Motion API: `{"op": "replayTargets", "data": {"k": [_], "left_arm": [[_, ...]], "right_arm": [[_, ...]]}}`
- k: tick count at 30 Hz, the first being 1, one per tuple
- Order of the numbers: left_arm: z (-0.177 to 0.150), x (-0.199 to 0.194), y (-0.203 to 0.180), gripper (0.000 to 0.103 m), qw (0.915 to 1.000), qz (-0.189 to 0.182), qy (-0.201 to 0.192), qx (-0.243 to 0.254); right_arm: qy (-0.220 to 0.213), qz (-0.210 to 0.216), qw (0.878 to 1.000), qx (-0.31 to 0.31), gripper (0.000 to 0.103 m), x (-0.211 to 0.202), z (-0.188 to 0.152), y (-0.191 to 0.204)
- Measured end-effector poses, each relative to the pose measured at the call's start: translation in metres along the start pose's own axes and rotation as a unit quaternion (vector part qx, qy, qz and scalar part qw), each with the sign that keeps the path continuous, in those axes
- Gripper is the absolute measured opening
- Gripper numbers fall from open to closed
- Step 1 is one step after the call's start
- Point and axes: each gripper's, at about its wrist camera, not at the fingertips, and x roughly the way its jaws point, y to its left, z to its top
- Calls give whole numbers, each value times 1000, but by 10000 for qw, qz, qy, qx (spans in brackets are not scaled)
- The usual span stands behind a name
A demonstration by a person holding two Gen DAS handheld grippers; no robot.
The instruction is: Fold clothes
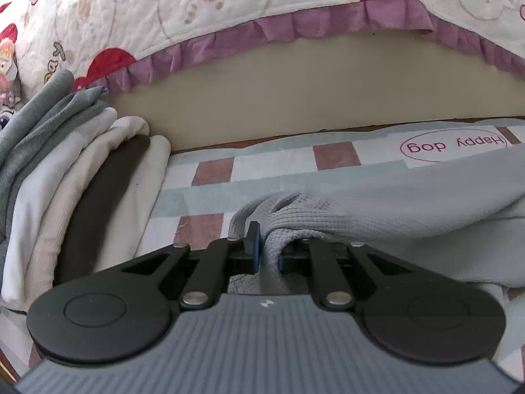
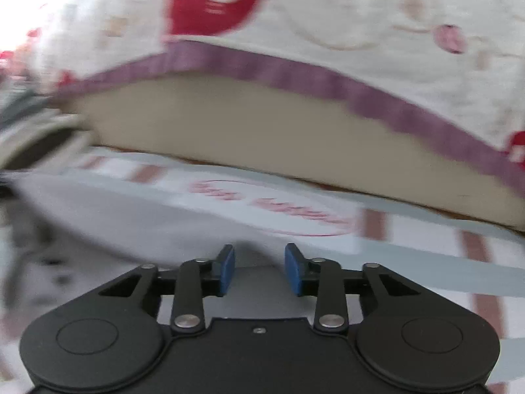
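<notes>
- left gripper (image 1: pixel 269 249) is pinched tight on a bunched fold of the grey waffle-knit garment (image 1: pixel 410 197); the garment lies across the checked mat (image 1: pixel 213 170), right of the folded stack (image 1: pixel 82 177)
- right gripper (image 2: pixel 260 269) stands partly open; its blue pads (image 2: pixel 226 269) press on nothing

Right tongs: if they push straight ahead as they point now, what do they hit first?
Probably the checked mat, just past the grey garment, near its red oval print. The right tongs are open and empty. Blur leaves depth unclear.
</notes>
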Motion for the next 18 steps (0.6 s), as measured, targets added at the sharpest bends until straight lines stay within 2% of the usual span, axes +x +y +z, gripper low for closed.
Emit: {"op": "replayTargets", "data": {"k": [1, 2, 4, 6, 8, 9, 10, 13, 14, 15, 16, 17, 18], "left_arm": [[1, 1, 0, 10, 10000, 8, 3, -25], [2, 1, 0, 11, 10000, 15, 5, -41], [4, 2, -1, 11, 10000, 28, 8, -73], [4, 3, -2, 11, 10000, 40, 20, -37], [2, 3, -4, 11, 10000, 48, 37, 32], [0, 3, -5, 11, 10000, 60, 46, 40], [-1, 4, -5, 11, 10000, 65, 65, 30], [-5, 5, -7, 11, 9999, 86, 96, -55], [-6, 6, -8, 11, 9999, 93, 100, -92], [-7, 6, -9, 11, 9998, 101, 94, -110], [-9, 6, -11, 11, 9998, 109, 87, -128], [-10, 6, -13, 11, 9998, 117, 80, -146], [-10, 2, -15, 11, 9998, 114, 135, -101]], "right_arm": [[66, 283, 9996, -8, 56, -2, -1, 5], [342, 290, 9985, 304, 62, 2, -3, 5], [933, 248, 9904, 988, 62, 11, -8, 3], [1381, 569, 9663, 2099, 62, 22, -21, -12], [1705, 921, 9322, 3058, 62, 33, -38, -28], [1735, 920, 9247, 3261, 62, 35, -43, -32], [1701, 800, 9224, 3375, 63, 37, -46, -36], [1524, 421, 9259, 3432, 63, 46, -52, -39], [1509, 553, 9253, 3435, 61, 53, -53, -39], [1421, 774, 9216, 3528, 52, 55, -54, -40], [1324, 1003, 9169, 3628, 16, 57, -55, -41], [1226, 1230, 9116, 3726, 5, 59, -56, -43], [1129, 1265, 9130, 3711, 5, 55, -54, -40]]}}
